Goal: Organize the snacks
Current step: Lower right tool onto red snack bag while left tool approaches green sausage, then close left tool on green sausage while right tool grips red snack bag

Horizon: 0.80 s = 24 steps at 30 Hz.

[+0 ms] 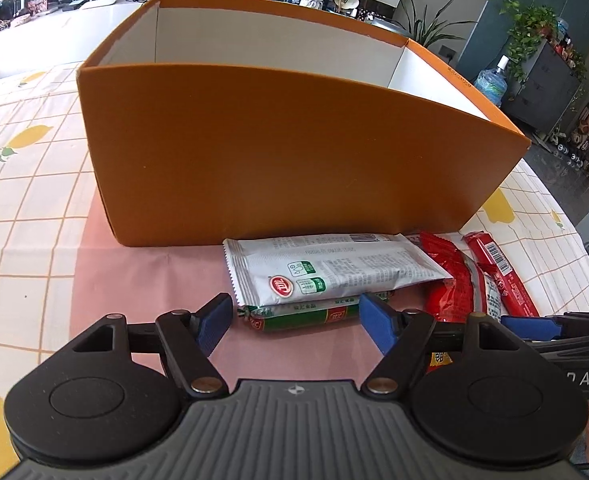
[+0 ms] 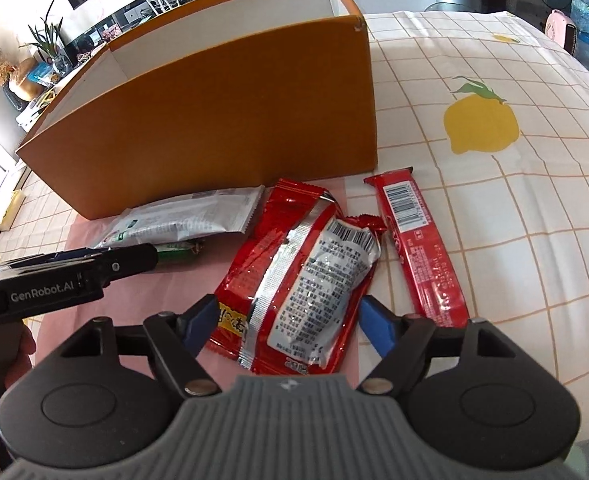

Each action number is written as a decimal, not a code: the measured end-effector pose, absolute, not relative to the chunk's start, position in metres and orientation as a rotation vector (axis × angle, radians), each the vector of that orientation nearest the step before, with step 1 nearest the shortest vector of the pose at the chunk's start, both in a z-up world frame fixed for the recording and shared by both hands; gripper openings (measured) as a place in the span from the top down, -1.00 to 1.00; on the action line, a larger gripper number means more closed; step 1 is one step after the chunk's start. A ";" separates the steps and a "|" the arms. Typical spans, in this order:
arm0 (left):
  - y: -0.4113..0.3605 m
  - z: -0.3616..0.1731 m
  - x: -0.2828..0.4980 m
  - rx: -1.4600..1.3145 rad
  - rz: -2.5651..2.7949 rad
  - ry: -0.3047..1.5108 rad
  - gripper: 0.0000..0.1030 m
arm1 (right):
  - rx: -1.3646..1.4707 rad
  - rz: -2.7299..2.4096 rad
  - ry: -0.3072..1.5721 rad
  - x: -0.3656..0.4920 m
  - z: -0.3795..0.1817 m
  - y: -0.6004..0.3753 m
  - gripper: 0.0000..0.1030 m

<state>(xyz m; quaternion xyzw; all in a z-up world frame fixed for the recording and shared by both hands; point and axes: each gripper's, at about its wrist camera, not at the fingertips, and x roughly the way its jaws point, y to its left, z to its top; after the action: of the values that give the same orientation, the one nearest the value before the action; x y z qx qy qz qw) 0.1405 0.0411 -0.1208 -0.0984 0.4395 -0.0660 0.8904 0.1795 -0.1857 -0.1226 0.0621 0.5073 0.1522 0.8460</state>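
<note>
A tall orange cardboard box point(image 1: 294, 148) with a white inside stands on a tabletop covered by a cream checked cloth printed with yellow lemons point(image 2: 534, 184), partly over a pink patch of that cloth. The snacks lie in a loose row on the pink patch just in front of the box's near wall. A white flat snack packet with green and red labels point(image 1: 326, 268) lies nearest the wall, overlapping a green and red sausage stick point(image 1: 302, 316) that lies beneath its near edge. To the right of these is a crinkled red foil snack bag with a silver seam and white printed panel point(image 2: 302, 276), and right of that a long red wrapped bar with a barcode point(image 2: 418, 248), its far end close to the box's corner. The left claw point(image 1: 294, 320) hangs above the sausage stick with its blue pads spread wide on either side, gripping nothing. The right claw point(image 2: 286, 320) is likewise spread apart, its blue pads flanking the near end of the red foil bag without pressing on it. A hand shows at the edge behind each tool.
</note>
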 end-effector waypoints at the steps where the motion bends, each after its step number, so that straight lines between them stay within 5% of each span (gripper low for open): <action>1: 0.040 -0.121 0.140 -0.205 -0.143 0.911 -0.65 | 0.128 0.322 1.070 0.180 -0.123 -0.184 -0.53; 24: 0.003 -0.109 0.088 -0.088 -0.390 0.999 -0.20 | -0.048 0.297 1.094 0.149 -0.121 -0.177 -0.15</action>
<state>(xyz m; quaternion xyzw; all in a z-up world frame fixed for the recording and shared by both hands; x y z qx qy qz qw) 0.0884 0.0035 -0.1087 -0.0418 0.4759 -0.1855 0.8587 0.1488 -0.1769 -0.1210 -0.0229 0.5181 0.1405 0.8434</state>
